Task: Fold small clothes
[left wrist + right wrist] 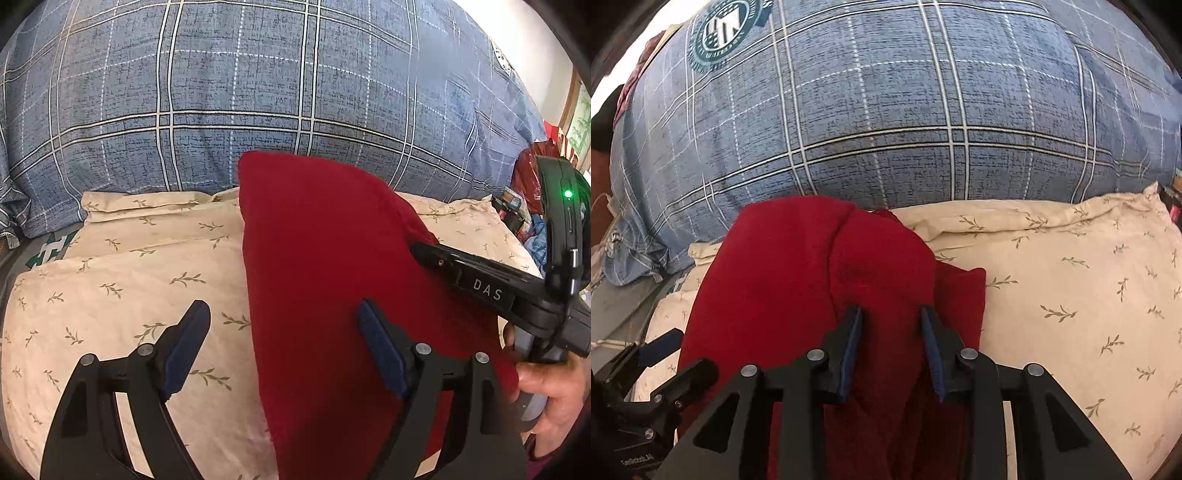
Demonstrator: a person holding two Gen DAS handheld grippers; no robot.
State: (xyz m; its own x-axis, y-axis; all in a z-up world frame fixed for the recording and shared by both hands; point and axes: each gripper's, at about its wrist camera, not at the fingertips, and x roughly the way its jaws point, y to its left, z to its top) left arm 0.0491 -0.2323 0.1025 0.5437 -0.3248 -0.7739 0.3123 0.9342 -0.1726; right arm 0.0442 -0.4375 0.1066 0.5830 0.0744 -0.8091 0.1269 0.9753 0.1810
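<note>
A dark red garment lies folded lengthwise on a cream pillow with leaf print. My left gripper is open and hovers over the garment's left edge, one finger over the pillow, the other over the red cloth. In the right wrist view the red garment has a raised fold down its middle. My right gripper is partly open, its fingers straddling that fold; I cannot tell if they pinch it. The right gripper also shows in the left wrist view, its tip resting on the garment's right side.
A big blue plaid pillow stands behind the cream pillow, with a round emblem showing. Red bags and clutter sit at the far right. The cream pillow stretches right of the garment.
</note>
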